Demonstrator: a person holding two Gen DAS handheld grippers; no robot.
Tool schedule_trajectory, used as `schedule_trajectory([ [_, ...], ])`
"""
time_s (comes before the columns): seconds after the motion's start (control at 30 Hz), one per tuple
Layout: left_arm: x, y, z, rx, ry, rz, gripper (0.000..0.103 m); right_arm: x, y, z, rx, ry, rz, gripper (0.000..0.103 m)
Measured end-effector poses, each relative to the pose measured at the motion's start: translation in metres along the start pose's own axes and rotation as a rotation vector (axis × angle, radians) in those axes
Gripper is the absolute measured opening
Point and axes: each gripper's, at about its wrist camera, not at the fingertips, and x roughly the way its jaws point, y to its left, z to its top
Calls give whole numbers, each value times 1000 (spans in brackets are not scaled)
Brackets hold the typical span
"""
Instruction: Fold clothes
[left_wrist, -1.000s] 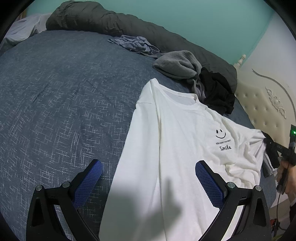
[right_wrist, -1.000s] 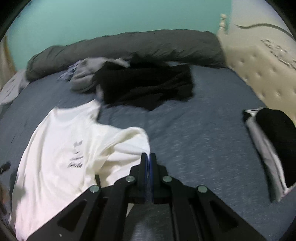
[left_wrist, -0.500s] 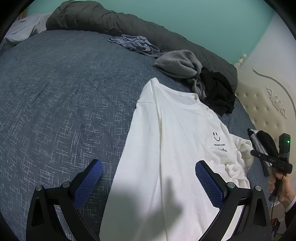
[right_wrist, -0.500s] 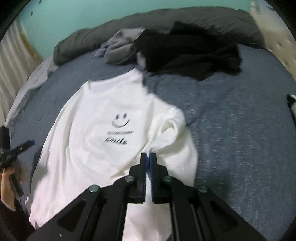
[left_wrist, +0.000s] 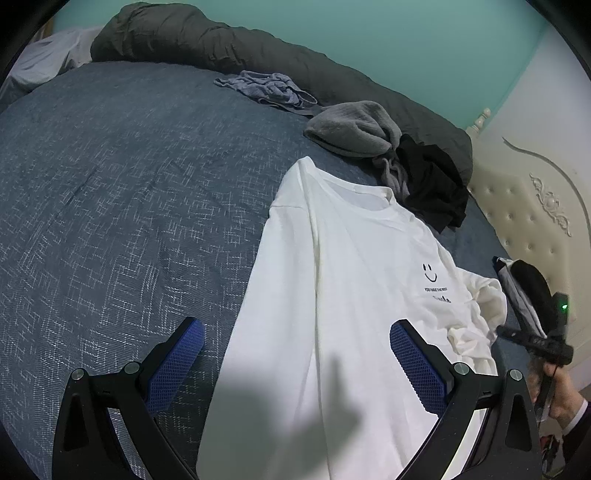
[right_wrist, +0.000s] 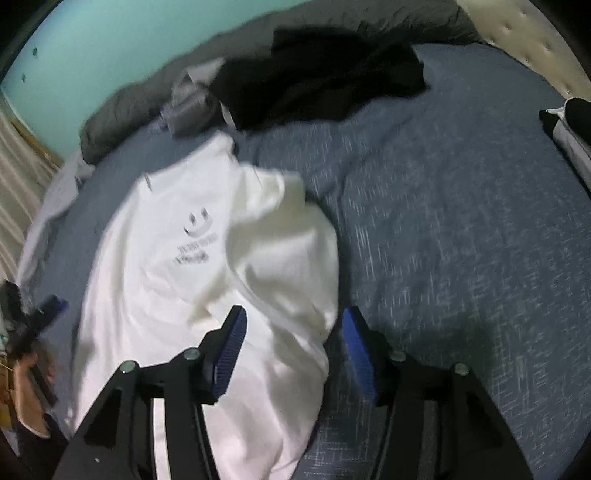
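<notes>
Now | white T-shirt (left_wrist: 343, 295) flat on bed (left_wrist: 110, 206) | smiley print | right sleeve bunched

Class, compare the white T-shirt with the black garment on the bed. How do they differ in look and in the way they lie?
The white T-shirt lies mostly spread out, one sleeve folded in; the black garment sits crumpled in a heap. The T-shirt shows a smiley print; the black garment shows none. The T-shirt lies near both open hand-held grippers; the black garment lies farther off, beside grey clothes. Both rest on the blue bedspread.
</notes>
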Motion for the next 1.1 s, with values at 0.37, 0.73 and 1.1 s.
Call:
schedule_trajectory([
  [0.37, 2, 0, 0, -3, 3, -1, 103, -12, -25, 1, 91, -109, -24, 6],
  [0.73, 1, -2, 0, 7, 0, 2, 103, -79, -30, 37, -102, -218, -329, 2],
  [1.1, 2, -1, 1, 10, 3, 6, 103, -93, 23, 72, -363, -227, -406, 2],
])
